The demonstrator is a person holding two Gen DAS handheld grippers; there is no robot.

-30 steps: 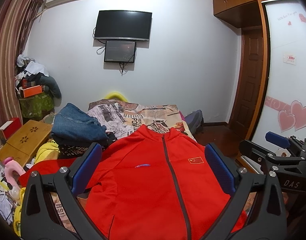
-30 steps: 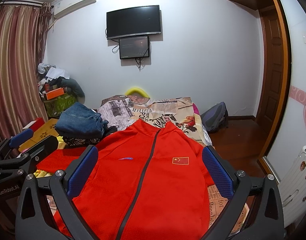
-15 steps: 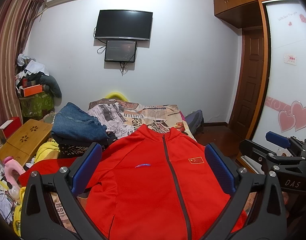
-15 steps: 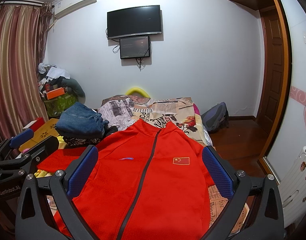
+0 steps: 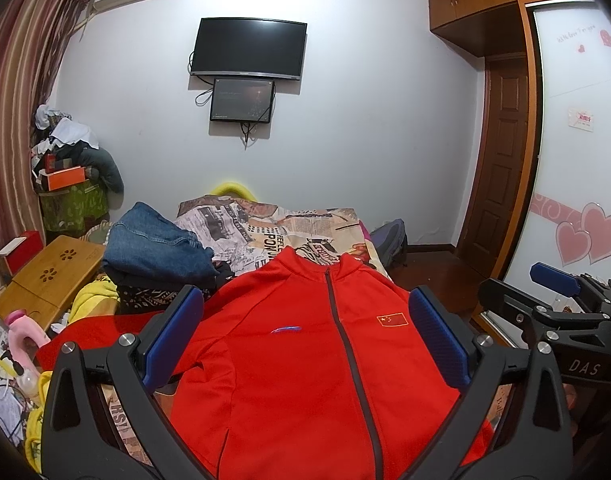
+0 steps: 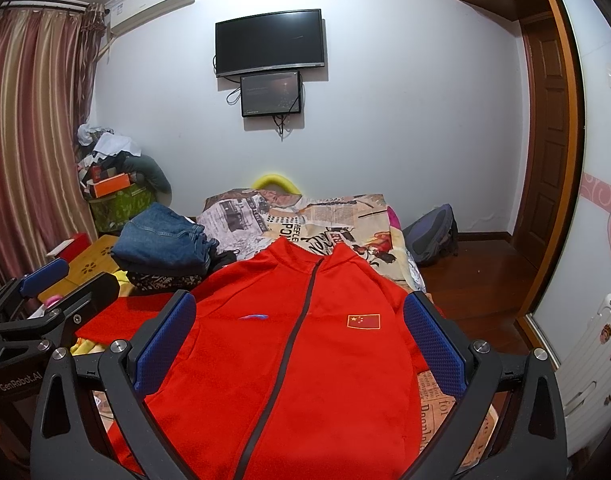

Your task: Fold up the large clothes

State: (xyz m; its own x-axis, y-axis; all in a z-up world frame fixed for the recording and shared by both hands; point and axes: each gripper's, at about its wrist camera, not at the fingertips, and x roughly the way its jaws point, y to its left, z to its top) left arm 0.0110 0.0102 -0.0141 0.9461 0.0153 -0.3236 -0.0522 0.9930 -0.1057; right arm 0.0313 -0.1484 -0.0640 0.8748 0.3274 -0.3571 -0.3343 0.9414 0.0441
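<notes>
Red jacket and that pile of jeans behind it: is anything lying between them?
Yes. In the right wrist view a dark patterned cloth sits under the jeans, reaching the red jacket.

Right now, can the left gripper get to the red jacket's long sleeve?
Probably yes. The left gripper is open above the red jacket, and the sleeve lies flat leftward on the bed with nothing covering it.

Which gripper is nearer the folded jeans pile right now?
Left. The left gripper hangs on the jeans pile's side of the red jacket; the right gripper is farther, beside the door side.
</notes>
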